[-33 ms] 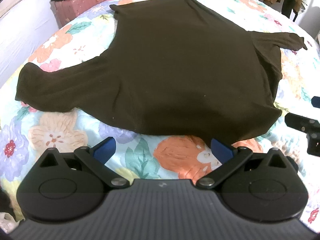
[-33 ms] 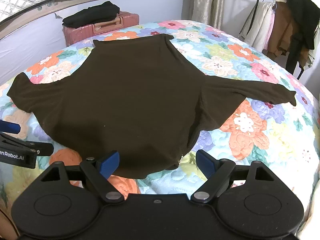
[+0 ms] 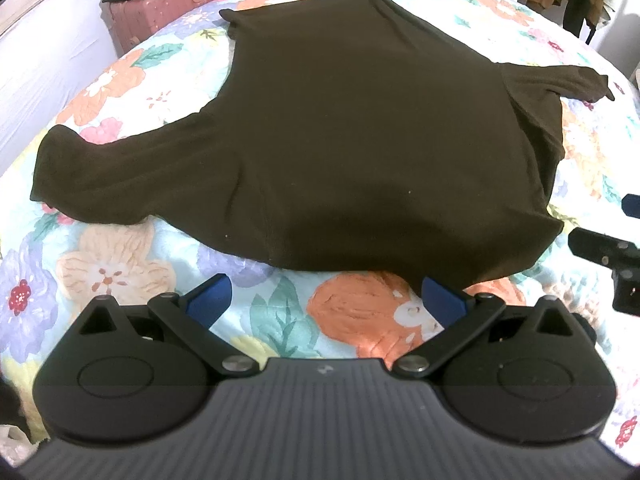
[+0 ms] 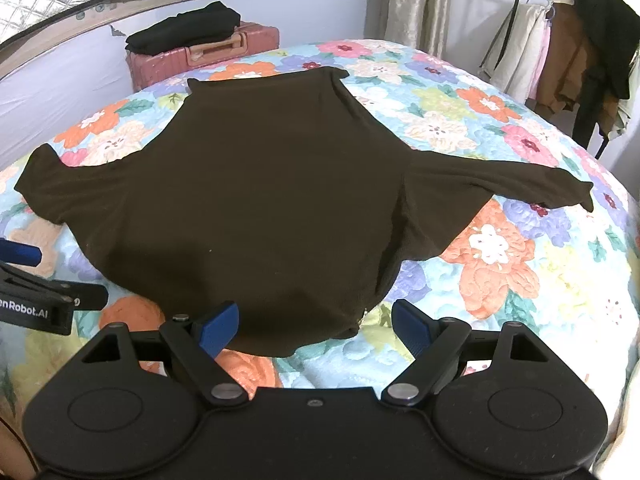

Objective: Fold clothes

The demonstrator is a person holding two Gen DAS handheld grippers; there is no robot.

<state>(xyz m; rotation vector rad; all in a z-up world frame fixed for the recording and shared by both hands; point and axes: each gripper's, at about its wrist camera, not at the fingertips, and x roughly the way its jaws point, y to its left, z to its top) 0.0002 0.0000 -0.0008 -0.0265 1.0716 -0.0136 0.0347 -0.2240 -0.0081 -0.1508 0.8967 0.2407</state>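
Observation:
A dark brown long-sleeved top (image 3: 352,140) lies spread flat on a floral bedspread (image 3: 116,272), sleeves out to both sides. It also shows in the right wrist view (image 4: 256,200). My left gripper (image 3: 326,300) is open and empty, just short of the top's near edge, toward its left part. My right gripper (image 4: 316,326) is open and empty, with the near edge of the top lying between its blue fingers (image 4: 218,326). The right gripper shows at the right edge of the left wrist view (image 3: 608,256), and the left gripper at the left edge of the right wrist view (image 4: 36,296).
A pink suitcase (image 4: 208,54) with folded dark clothes (image 4: 184,32) on it stands beyond the bed's far left edge. A clothes rack with hanging garments (image 4: 568,56) stands at the far right. The bedspread (image 4: 500,256) shows around the top.

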